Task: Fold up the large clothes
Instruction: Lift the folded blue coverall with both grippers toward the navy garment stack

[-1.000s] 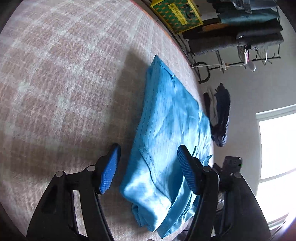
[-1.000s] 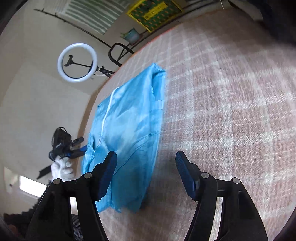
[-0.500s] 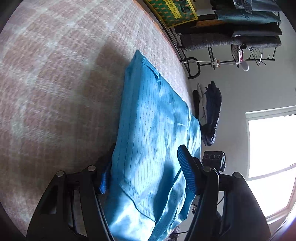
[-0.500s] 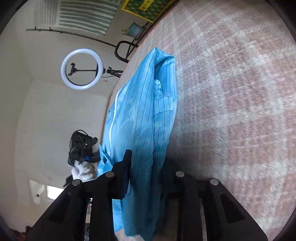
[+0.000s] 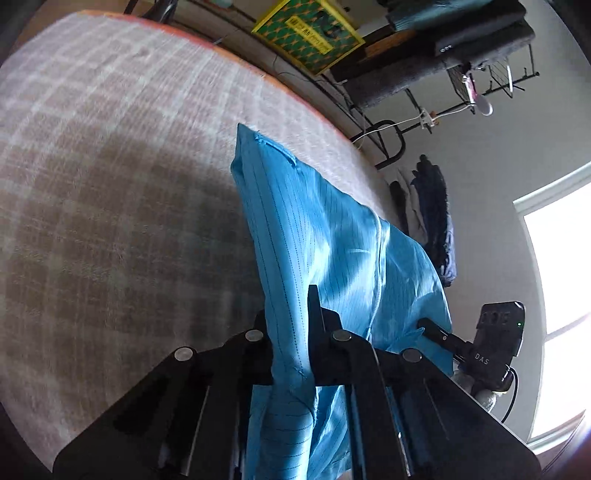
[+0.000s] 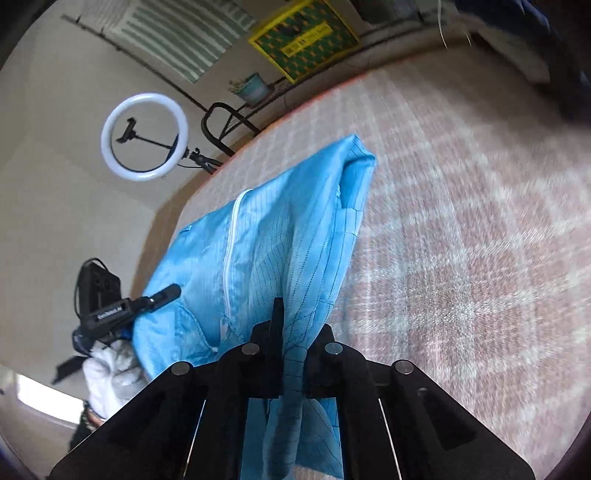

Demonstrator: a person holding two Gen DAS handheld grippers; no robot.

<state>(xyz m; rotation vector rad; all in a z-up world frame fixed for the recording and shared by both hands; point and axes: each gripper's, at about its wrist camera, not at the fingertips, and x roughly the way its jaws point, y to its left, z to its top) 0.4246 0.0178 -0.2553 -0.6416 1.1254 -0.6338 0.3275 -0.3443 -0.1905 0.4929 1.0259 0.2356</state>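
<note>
A bright blue pin-striped garment [image 5: 325, 229] with a white zip lies lengthwise on a pink-and-grey checked blanket [image 5: 110, 184]. Its near end is raised off the blanket, while its far corner [image 6: 354, 155] still rests there. My left gripper [image 5: 290, 314] is shut on one near edge of the cloth. My right gripper [image 6: 295, 328] is shut on the other near edge of the garment [image 6: 280, 229]. Each view shows the other gripper at the side: the right one [image 5: 443, 338] and the left one [image 6: 159, 297], held by a white-gloved hand [image 6: 110, 369].
The checked blanket [image 6: 461, 221] spreads wide beside the garment. Behind its far edge stand a ring light [image 6: 144, 136], a yellow-green poster [image 5: 306, 35], a potted plant [image 6: 253, 86] and a rack of dark clothes [image 5: 443, 48]. A bright window [image 5: 561, 295] is at the right.
Both grippers went from open over the garment's near end to shut on its edges. They then rose, lifting that end off the blanket.
</note>
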